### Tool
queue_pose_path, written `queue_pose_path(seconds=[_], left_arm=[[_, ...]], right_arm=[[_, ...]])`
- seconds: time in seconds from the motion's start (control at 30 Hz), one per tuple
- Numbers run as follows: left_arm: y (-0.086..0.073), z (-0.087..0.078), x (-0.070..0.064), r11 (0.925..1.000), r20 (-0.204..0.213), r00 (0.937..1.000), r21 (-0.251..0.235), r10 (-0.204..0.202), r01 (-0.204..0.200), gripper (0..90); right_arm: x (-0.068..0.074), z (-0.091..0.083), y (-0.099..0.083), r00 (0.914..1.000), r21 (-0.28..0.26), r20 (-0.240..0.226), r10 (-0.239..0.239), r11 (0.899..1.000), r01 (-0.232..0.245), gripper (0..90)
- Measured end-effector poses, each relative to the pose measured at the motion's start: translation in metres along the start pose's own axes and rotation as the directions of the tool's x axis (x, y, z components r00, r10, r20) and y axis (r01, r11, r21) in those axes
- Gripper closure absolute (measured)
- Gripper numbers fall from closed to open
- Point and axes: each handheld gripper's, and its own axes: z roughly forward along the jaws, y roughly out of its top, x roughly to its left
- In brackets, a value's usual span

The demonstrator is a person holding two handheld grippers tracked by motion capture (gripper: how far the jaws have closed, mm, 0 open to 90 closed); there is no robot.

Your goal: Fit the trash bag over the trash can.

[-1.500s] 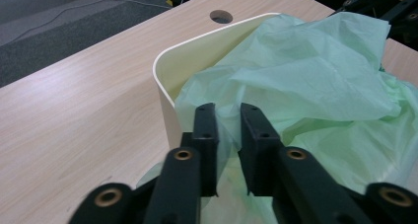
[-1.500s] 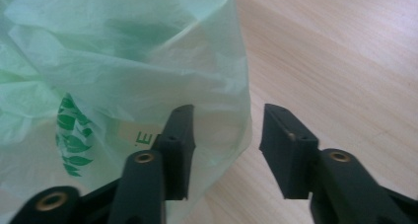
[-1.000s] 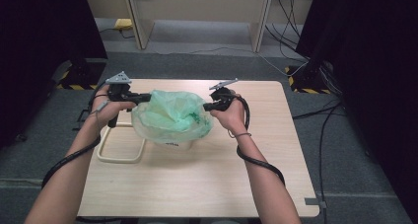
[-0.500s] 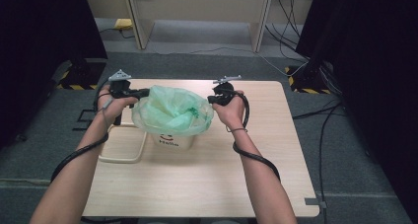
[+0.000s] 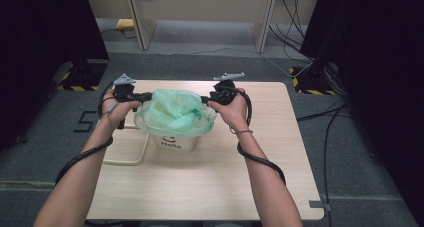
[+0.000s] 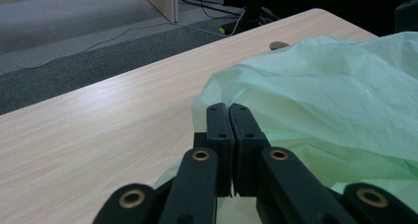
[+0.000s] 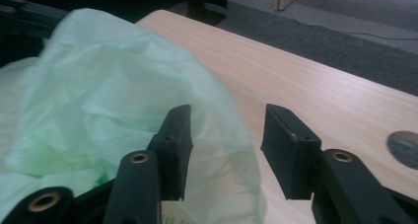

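Fitting the green bin liner (image 5: 175, 114) over the white bin (image 5: 176, 143): left gripper (image 6: 229, 108) pinches its rim, right gripper (image 7: 226, 130) gapes; next, regrip right.

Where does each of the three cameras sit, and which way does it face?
High view: above the person's side, looking forward and down on the table; both forearms, left gripper, right gripper.
Left gripper view: rides the left gripper, along its closed fingers pinching the green bag.
Right gripper view: along its open fingers.
All share the green bag.

Parted tongs (image 7: 224, 152) astride green bag (image 7: 108, 110) edge; wooden table (image 7: 315, 91)
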Motion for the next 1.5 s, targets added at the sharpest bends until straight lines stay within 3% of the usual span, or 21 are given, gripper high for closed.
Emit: queue_pose_path(seconds=[0.1,0.27,0.37,0.47,0.6,0.83,0.93,1.13,1.5], left_arm=[[0.0,0.0,0.0,1.0,-0.002,1.0,-0.002,0.002,-0.002,87.5],[0.001,-0.001,0.0,1.0,-0.006,1.0,-0.007,0.003,-0.003,87.5],[0.001,-0.001,0.0,0.9999,-0.009,1.0,-0.011,0.001,-0.002,87.6],[0.002,-0.002,-0.001,0.9998,-0.011,0.9999,-0.017,0.003,-0.003,87.8],[0.003,-0.002,-0.001,0.9998,-0.009,1.0,-0.02,0.004,-0.004,88.1],[0.002,-0.001,0.0,0.9996,-0.026,0.9997,-0.027,-0.002,0.001,88.3],[0.0,0.002,0.0,0.9998,-0.031,0.9995,-0.02,-0.003,0.003,88.4],[-0.004,0.007,0.001,0.9998,-0.049,0.9986,-0.002,-0.019,0.019,88.3],[-0.02,0.014,0.009,0.9956,-0.057,0.9955,0.051,-0.075,0.078,87.8]], right_arm=[[0.003,-0.002,0.002,0.9958,-0.04,-0.084,0.035,0.998,-0.039,49.8],[0.014,-0.007,0.01,0.9858,-0.062,-0.168,-0.009,0.998,-0.001,48.1],[0.02,-0.003,0.011,0.9815,-0.013,-0.184,-0.053,0.999,0.052,49.1],[0.02,0.002,0.007,0.98,0.03,-0.178,-0.088,0.995,0.095,62.7],[0.019,0.005,0.004,0.9849,0.036,-0.142,-0.1,0.994,0.106,89.1],[0.011,0.008,0.006,0.9982,-0.017,-0.022,-0.056,0.998,0.056,90.0],[0.009,0.011,0.006,0.9987,-0.032,0.024,-0.046,0.998,0.047,90.0],[0.004,0.021,-0.001,0.9942,0.0,0.103,-0.029,1.0,0.029,90.0],[-0.001,0.027,-0.011,0.9929,0.058,0.118,-0.013,0.998,0.006,90.0]])
